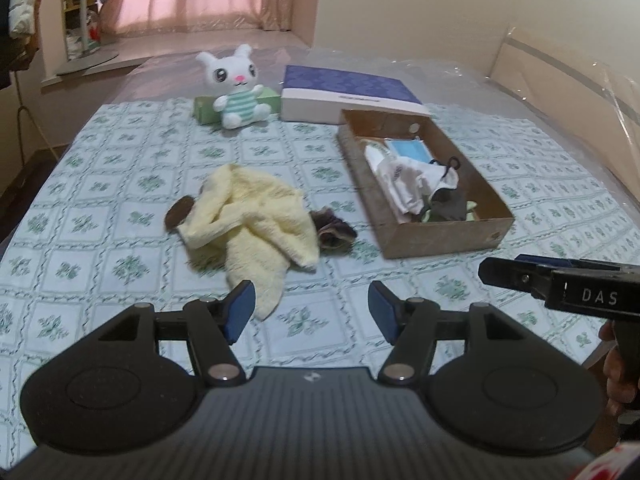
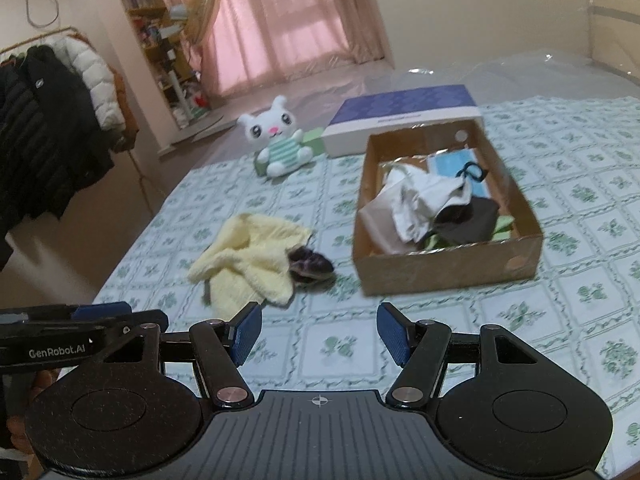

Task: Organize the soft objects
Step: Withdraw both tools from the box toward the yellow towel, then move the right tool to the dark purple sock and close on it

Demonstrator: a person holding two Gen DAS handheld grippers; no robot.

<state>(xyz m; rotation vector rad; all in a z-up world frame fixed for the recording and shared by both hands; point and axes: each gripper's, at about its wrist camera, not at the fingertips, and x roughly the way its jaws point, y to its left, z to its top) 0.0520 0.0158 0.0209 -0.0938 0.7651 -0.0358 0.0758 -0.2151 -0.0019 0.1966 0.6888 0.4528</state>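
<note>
So the crumpled pale yellow fluffy towel [image 1: 248, 220] is lying in a heap on the green-and-white floral patterned bedsheet [image 1: 100, 184], roughly mid-bed. Tucked against its right edge is a small dark brownish-purple bunched-up cloth [image 1: 334, 226], touching the towel, and a brown rounded bit [image 1: 179, 213] pokes out from under the towel's left side; can't tell what that one is.

Just right of that pile, a little apart from the dark cloth, sits the open brown cardboard box [image 1: 444, 240]. Inside it is a jumble of soft stuff: a white crumpled fabric piece [image 1: 404, 180], a light blue face mask [image 1: 412, 148] toward the back, and a dark grey cloth [image 1: 450, 206] at the near end with some pale green underneath.

Farther back there's a white plush bunny in a green striped shirt [image 1: 236, 88] sitting upright, leaning against a green rectangular box [image 1: 206, 110], and next to it a flat purple-and-white patterned box [image 1: 348, 94] right behind the cardboard one.

Left gripper [image 1: 311, 310] hovers over the sheet near the towel's lower tip, blue pads spread wide, nothing between them. Right gripper [image 2: 319, 334] is the same deal: fingers wide apart, holding nothing, hanging over bare sheet in front of the towel and box. The two tools sit side by side, close together.
</note>
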